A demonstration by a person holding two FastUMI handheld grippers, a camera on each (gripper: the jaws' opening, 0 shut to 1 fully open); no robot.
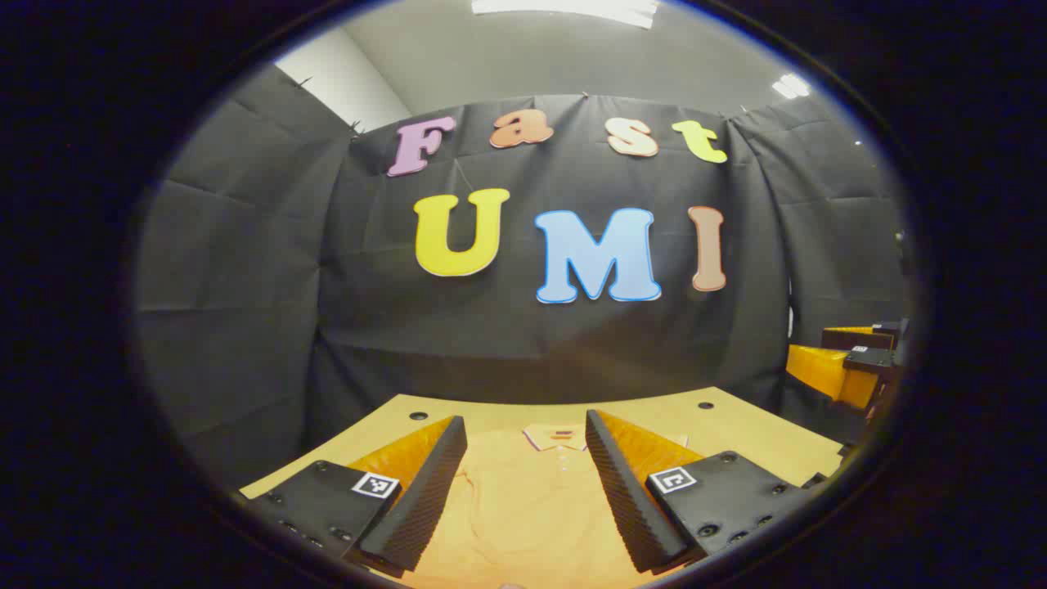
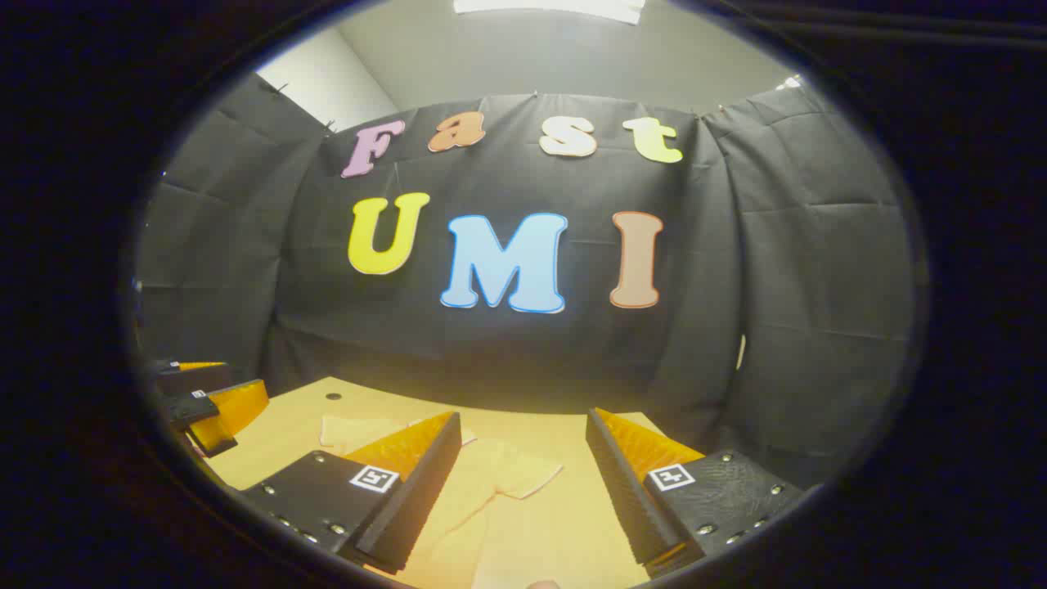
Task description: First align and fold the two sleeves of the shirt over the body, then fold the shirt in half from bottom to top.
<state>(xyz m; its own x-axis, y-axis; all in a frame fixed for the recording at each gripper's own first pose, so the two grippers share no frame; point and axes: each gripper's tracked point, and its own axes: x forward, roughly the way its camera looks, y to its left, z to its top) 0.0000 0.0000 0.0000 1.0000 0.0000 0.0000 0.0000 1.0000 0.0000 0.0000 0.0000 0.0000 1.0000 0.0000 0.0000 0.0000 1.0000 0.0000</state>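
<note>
With both grippers' jaws apart above the table [image 2: 270,442], lower the right gripper [image 2: 523,499] onto the sleeve [image 2: 511,474] at 12 o'clock, pinching its hem squarely before folding across the shirt [image 1: 523,507].

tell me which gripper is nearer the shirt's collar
Left. The left gripper hovers over the shirt body facing the collar; the right gripper is off by a sleeve.

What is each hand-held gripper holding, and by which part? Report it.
Nothing. The left hand-held gripper and right hand-held gripper are both open above the shirt.
</note>
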